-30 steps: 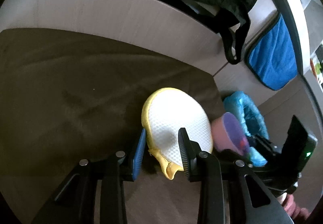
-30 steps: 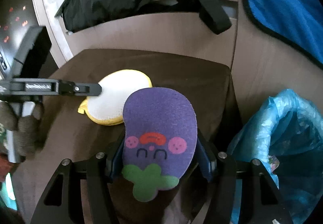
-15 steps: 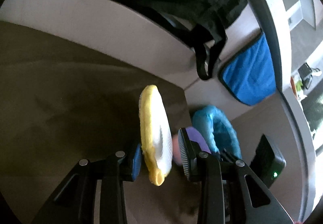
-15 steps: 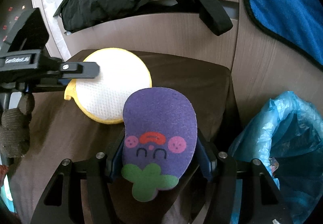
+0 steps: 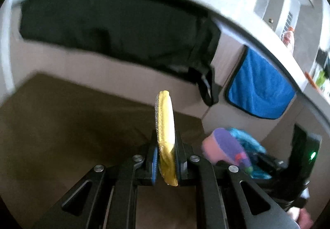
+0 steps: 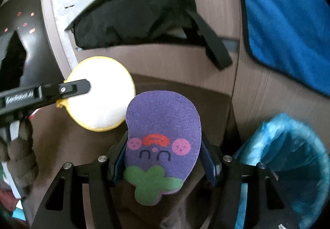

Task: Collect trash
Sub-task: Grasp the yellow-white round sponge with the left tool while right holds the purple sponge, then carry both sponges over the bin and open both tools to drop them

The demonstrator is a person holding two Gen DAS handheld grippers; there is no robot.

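Both fisheye views are dim and bend strongly at black-cornered edges. Daylight glares at upper right in the left view, washing out the counter [image 5: 237, 2]. Motion blur smears that view; the right view stays sharper, its white pad [image 6: 103, 95] overexposed.

brown surface [image 5: 61, 126], wood-grain cabinet panels [image 6: 257, 95]

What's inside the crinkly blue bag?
The blue bag stands open beside the brown seat, but its inside is dark and blurred. Nothing in it can be made out; the bottom is hidden by its own folds.
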